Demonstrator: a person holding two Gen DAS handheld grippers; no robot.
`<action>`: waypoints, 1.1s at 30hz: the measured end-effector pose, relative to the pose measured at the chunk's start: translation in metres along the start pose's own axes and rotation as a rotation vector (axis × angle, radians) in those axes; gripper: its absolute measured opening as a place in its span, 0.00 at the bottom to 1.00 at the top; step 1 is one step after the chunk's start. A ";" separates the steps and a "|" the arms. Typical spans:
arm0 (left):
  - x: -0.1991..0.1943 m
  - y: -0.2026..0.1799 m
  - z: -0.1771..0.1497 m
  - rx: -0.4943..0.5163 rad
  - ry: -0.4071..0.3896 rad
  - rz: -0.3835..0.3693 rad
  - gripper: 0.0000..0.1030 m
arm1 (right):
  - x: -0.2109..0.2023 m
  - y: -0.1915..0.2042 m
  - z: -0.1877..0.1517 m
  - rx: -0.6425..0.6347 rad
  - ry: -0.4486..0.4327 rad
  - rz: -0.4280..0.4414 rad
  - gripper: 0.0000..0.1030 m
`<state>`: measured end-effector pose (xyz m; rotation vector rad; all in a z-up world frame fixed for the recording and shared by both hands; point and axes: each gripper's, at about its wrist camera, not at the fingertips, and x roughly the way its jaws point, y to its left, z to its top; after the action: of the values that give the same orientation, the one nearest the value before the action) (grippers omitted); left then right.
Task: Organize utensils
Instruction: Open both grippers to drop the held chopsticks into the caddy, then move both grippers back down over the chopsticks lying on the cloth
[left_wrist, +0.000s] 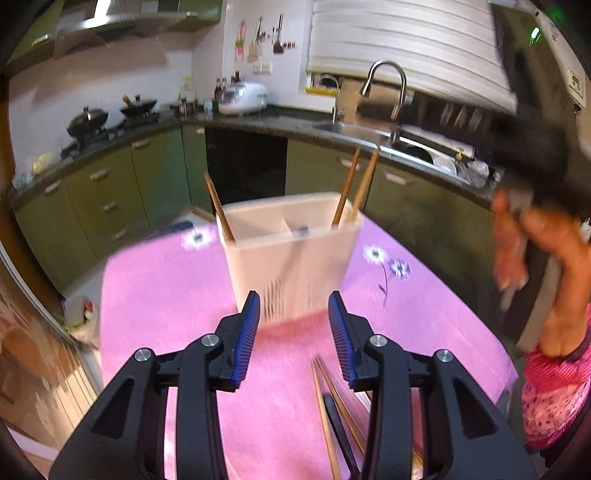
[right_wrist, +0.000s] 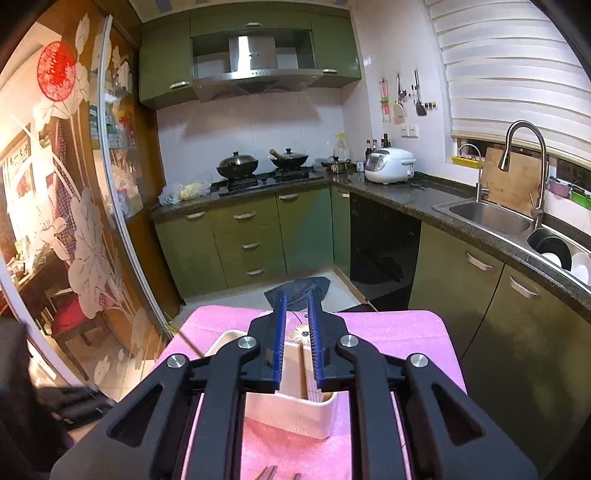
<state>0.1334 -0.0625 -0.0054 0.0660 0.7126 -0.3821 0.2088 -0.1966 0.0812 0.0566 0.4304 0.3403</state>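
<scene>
A white divided utensil holder (left_wrist: 291, 254) stands on the pink-clothed table (left_wrist: 159, 295). One wooden chopstick (left_wrist: 219, 206) leans in its left section and two chopsticks (left_wrist: 352, 188) in its right. My left gripper (left_wrist: 294, 295) is open just in front of the holder, with nothing between its fingers. Loose chopsticks (left_wrist: 328, 410) lie on the cloth under its right finger. In the right wrist view, my right gripper (right_wrist: 296, 295) hovers over the holder (right_wrist: 291, 413), its jaws a narrow gap apart. A chopstick (right_wrist: 303, 369) stands in the holder below that gap, and the pads do not press on it.
A person's hand (left_wrist: 535, 240) holds the right gripper's handle at the table's right side. Green cabinets and a dark counter with a sink (right_wrist: 487, 218) ring the table. A dark cloth (right_wrist: 317, 284) lies on the floor beyond it, and a glass sliding door (right_wrist: 92, 221) stands to the left.
</scene>
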 end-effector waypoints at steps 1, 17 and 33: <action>0.004 -0.002 -0.006 -0.006 0.017 -0.008 0.36 | -0.009 0.000 -0.002 0.003 -0.010 0.008 0.12; 0.089 -0.022 -0.098 -0.054 0.302 -0.073 0.36 | -0.103 -0.058 -0.130 0.173 0.068 0.026 0.30; 0.099 -0.012 -0.110 -0.049 0.318 -0.012 0.35 | -0.086 -0.069 -0.160 0.223 0.158 0.052 0.30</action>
<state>0.1289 -0.0843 -0.1519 0.0769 1.0363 -0.3697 0.0901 -0.2933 -0.0387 0.2594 0.6233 0.3478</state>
